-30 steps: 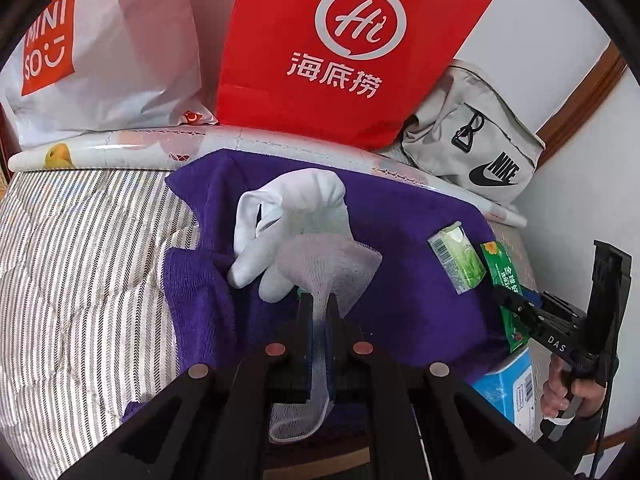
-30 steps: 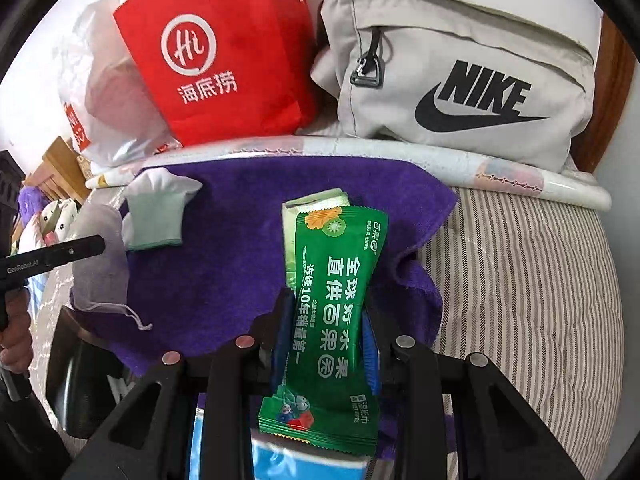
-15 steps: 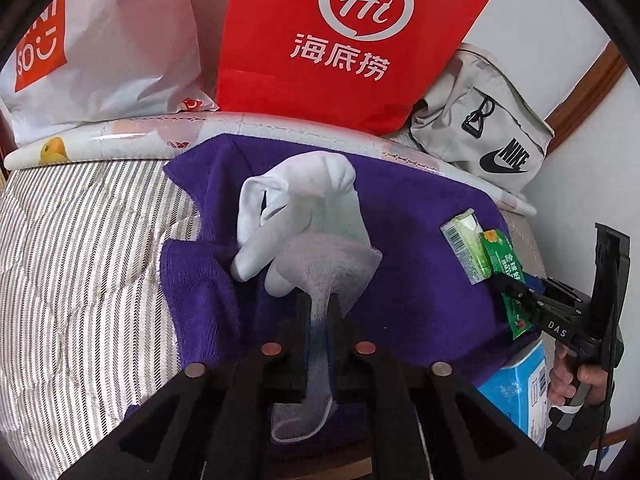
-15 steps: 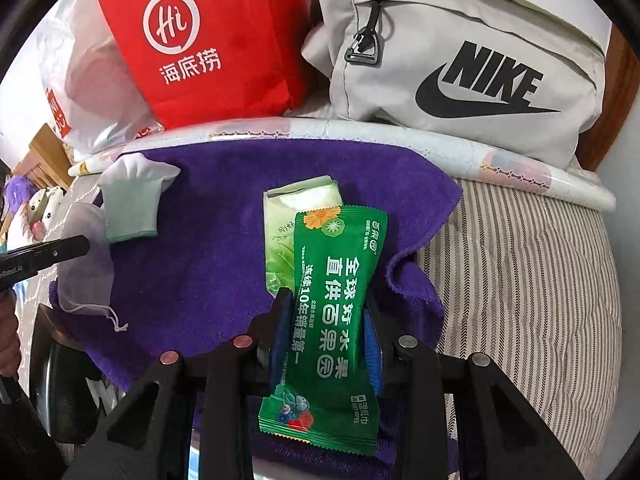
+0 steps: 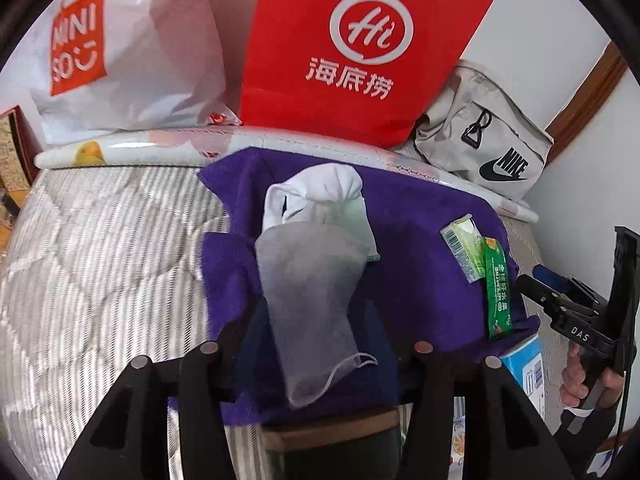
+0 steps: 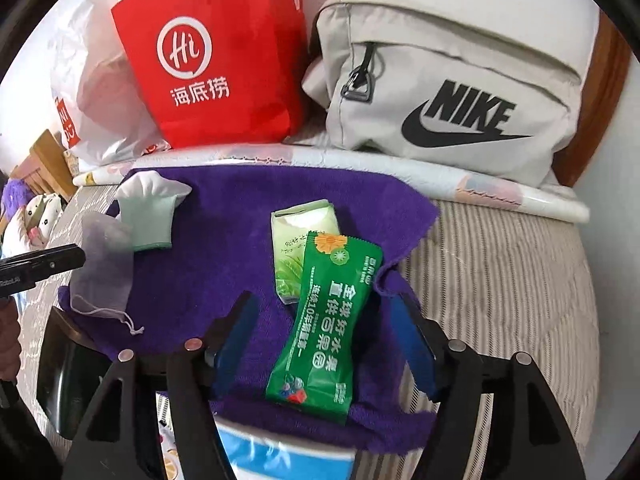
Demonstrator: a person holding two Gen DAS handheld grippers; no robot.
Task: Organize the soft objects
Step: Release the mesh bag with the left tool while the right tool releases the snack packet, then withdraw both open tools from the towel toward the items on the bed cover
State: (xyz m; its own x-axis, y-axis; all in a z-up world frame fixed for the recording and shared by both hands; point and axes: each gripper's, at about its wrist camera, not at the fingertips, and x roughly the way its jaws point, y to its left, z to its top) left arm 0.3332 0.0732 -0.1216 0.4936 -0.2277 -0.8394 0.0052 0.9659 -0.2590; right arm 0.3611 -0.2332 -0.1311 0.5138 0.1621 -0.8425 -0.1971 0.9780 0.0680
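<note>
Both our grippers, left [image 5: 316, 320] and right [image 6: 328, 328], fingers spread; mesh pouch [image 5: 308, 292], green packet [image 6: 328, 328] lie loose on purple towel [image 6: 224, 240].

White plastic bag [image 5: 132, 60], far left: MINISO
Red paper bag [image 5: 360, 52], far middle: Hi 海底捞
Grey pouch [image 6: 460, 92], far right: NIKE
Right gripper [image 5: 576, 320]: DAS

One purple towel [image 6: 224, 248] lies on one striped bed [image 6: 500, 280]. On the towel are four small items: one white sock [image 5: 316, 196], one mesh pouch [image 5: 308, 292], one pale green tissue pack [image 6: 300, 232] and one dark green sachet [image 6: 328, 328]. Behind stand three bags: one red bag [image 5: 360, 48], one white plastic bag [image 5: 132, 52] and one grey Nike bag [image 6: 452, 80]. There is one blue-and-white box [image 5: 526, 368]. Two tools show, left tool [image 5: 316, 334] and right tool [image 6: 328, 336].
</note>
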